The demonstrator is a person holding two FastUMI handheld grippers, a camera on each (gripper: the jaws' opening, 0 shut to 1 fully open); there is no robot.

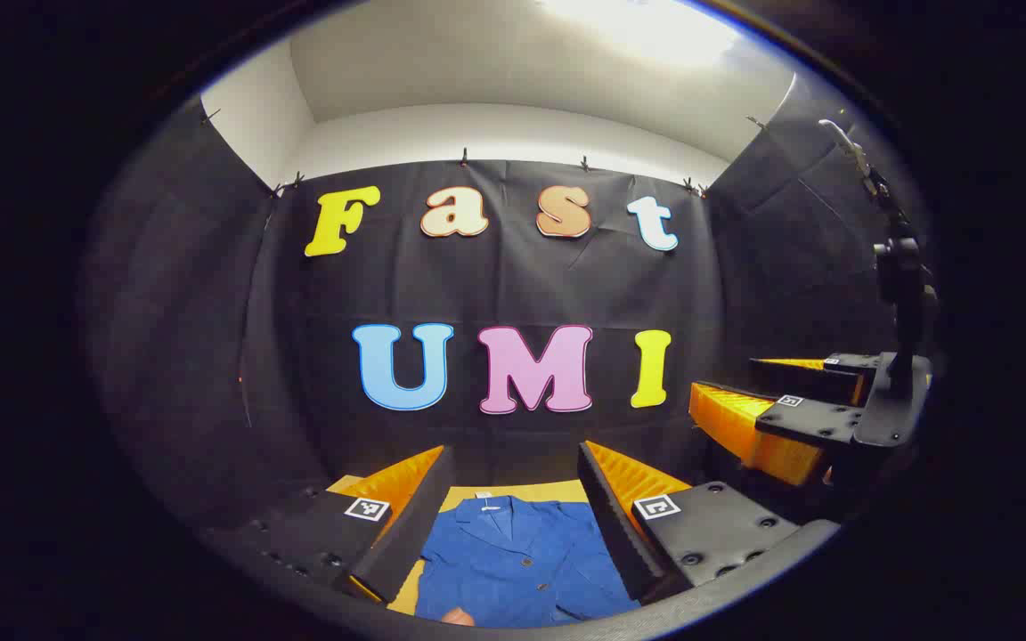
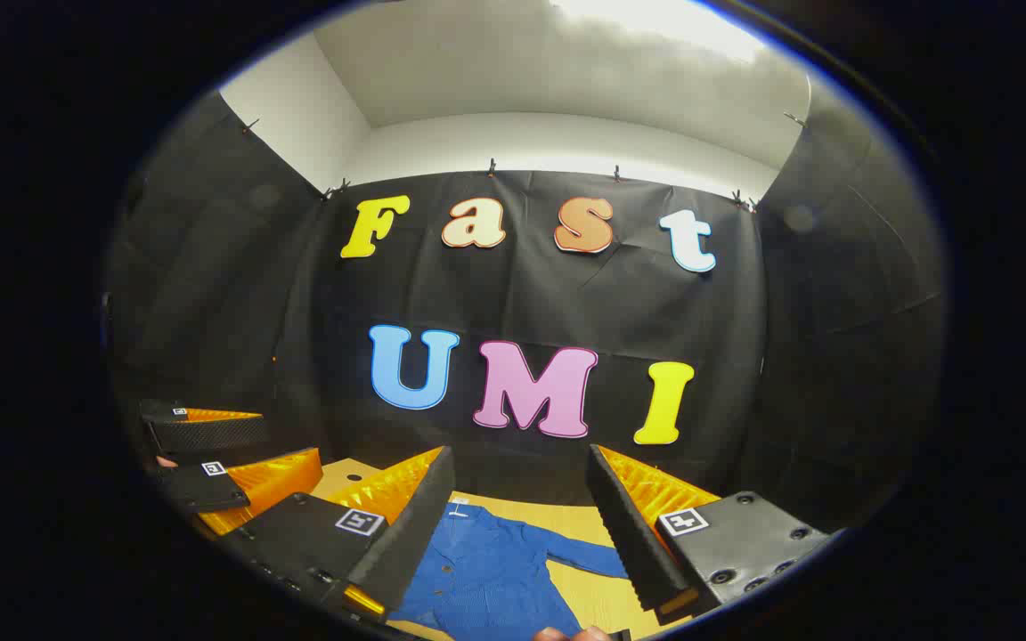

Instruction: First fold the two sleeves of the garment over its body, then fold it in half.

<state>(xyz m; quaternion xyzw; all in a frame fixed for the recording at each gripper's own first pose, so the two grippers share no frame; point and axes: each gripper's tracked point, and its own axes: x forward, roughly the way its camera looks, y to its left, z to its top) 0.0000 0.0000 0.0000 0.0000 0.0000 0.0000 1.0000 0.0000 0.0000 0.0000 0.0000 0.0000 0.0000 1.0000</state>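
Blue garment (image 1: 522, 561) lay flat on wooden table (image 2: 598, 601), collar toward far wall, one sleeve (image 2: 580, 554) spread sideways. Left gripper (image 1: 513, 525) and right gripper (image 2: 517, 543) hovered above, both spread wide, holding nothing. Cloth looked light, limp, likely to drag; best pinched at cuff.

Both gripper views high, side by side, facing the booth wall (image 1: 513, 294), sharing the jacket (image 2: 486, 570) below

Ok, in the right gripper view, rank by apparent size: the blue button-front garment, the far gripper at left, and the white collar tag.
1. Blue button-front garment
2. Far gripper, unsure, since distance shrinks it
3. White collar tag, clearly smallest
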